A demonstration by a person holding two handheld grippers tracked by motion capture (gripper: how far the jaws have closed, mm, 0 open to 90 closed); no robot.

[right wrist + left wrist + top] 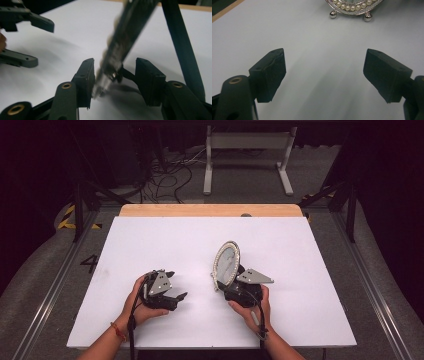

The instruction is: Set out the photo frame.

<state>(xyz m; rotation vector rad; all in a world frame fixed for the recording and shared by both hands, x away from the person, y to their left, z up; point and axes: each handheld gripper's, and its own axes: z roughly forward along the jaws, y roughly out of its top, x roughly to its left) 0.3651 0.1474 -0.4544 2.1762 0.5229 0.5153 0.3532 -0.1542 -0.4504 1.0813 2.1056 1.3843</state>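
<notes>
High view: an oval pearl-rimmed frame (226,264) stands tilted near the middle of the white desk (300,270), right in front of the right tool (231,287). That tool's jaws straddle the frame's lower edge, loosened, with a gap on one side. The left tool (176,296) sits spread apart, holding nothing, near the frame.

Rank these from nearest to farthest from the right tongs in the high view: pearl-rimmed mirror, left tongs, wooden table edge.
1. Pearl-rimmed mirror, right at the right tongs.
2. Left tongs, across the white board to their left.
3. Wooden table edge, along the far side.
</notes>
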